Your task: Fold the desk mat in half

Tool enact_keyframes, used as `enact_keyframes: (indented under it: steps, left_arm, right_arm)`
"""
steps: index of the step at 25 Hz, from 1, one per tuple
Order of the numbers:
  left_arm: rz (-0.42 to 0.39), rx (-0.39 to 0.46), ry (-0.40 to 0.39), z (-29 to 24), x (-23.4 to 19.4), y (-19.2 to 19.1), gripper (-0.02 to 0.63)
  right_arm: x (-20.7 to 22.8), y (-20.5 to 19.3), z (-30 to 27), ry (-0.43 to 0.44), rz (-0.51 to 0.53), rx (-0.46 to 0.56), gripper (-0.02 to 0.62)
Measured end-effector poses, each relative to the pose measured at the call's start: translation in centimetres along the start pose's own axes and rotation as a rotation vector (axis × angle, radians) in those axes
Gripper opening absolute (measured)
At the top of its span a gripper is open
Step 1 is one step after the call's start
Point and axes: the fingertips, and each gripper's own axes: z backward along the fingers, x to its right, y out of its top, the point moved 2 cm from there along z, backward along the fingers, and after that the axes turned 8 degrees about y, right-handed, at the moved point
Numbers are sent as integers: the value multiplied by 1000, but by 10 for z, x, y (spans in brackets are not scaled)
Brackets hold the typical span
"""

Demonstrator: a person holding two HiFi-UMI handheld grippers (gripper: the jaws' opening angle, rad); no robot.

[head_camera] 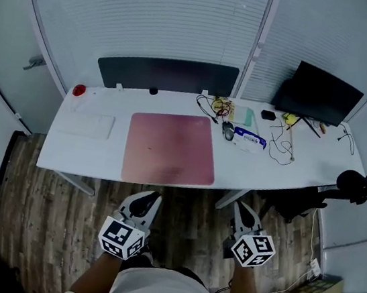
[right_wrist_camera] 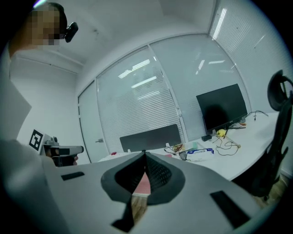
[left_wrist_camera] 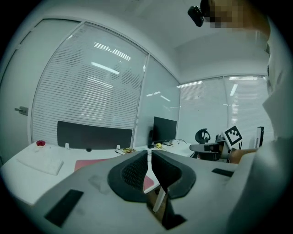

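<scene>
A pink desk mat [head_camera: 171, 149] lies flat and unfolded on the white desk [head_camera: 268, 171], close to its front edge. Both grippers hang over the wooden floor in front of the desk, short of the mat and touching nothing. My left gripper [head_camera: 146, 201] points at the mat's near edge; its jaws stand together with only a slit between them and nothing held. My right gripper [head_camera: 247, 214] is off the mat's right front corner, shut and empty. The left gripper view shows the mat [left_wrist_camera: 91, 163] past the shut gripper [left_wrist_camera: 149, 153]. In the right gripper view the mat [right_wrist_camera: 143, 185] shows below the shut gripper [right_wrist_camera: 143, 153].
A black monitor [head_camera: 319, 94] stands at the back right, a dark panel [head_camera: 166, 74] along the desk's rear edge. A mouse [head_camera: 228, 130], a blue-white packet [head_camera: 249, 139] and cables [head_camera: 282, 143] lie right of the mat; a white pad [head_camera: 86, 124] lies left. An office chair [head_camera: 350, 186] is at the right.
</scene>
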Motion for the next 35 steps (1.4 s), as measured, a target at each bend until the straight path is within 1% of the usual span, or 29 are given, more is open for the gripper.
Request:
enact_keyframes:
  steps: [3, 6, 8, 11, 13, 15, 16, 17, 19, 21, 24, 27, 32, 35]
  left_arm:
    - [-7, 13, -7, -17, -43, 8, 35]
    - [2, 15, -9, -35, -82, 9, 35]
    - [10, 5, -20, -46, -100, 6, 35]
    - [31, -26, -39, -58, -114, -3, 35]
    - [54, -43, -48, -66, -117, -7, 34]
    - [69, -45, -42, -73, -118, -10, 34]
    - [77, -43, -32, -77, -118, -11, 34]
    - [87, -41, -18, -80, -118, -11, 32]
    - [100, -49, 12, -89, -114, -14, 32]
    - [113, -72, 35, -98, -109, -18, 32]
    - [143, -107, 59, -107, -107, -26, 32]
    - [141, -136, 61, -114, -101, -35, 32]
    - [154, -171, 62, -124, -95, -49, 32]
    - [165, -180, 70, -124, -99, -55, 32]
  right_arm:
    - [-6, 8, -42, -52, 29, -16, 51]
    - [-11, 12, -76, -88, 45, -36, 51]
    - [-11, 8, -93, -110, 45, -56, 51]
    - [-1, -5, -111, -157, 30, -112, 51]
    - [13, -15, -121, -182, 26, -166, 52]
    - [29, -24, -131, -186, 23, -221, 52]
    - [37, -30, -137, -181, 20, -250, 80]
    - [46, -36, -142, -179, 16, -281, 150]
    - [68, -53, -150, -183, 16, -356, 164]
    - [87, -79, -156, -182, 10, -447, 212]
    - [106, -119, -162, -179, -3, -551, 215]
    - [123, -152, -169, -204, -2, -628, 227]
    - [142, -193, -184, -216, -18, -712, 233]
    - [146, -209, -189, -215, -75, -726, 232]
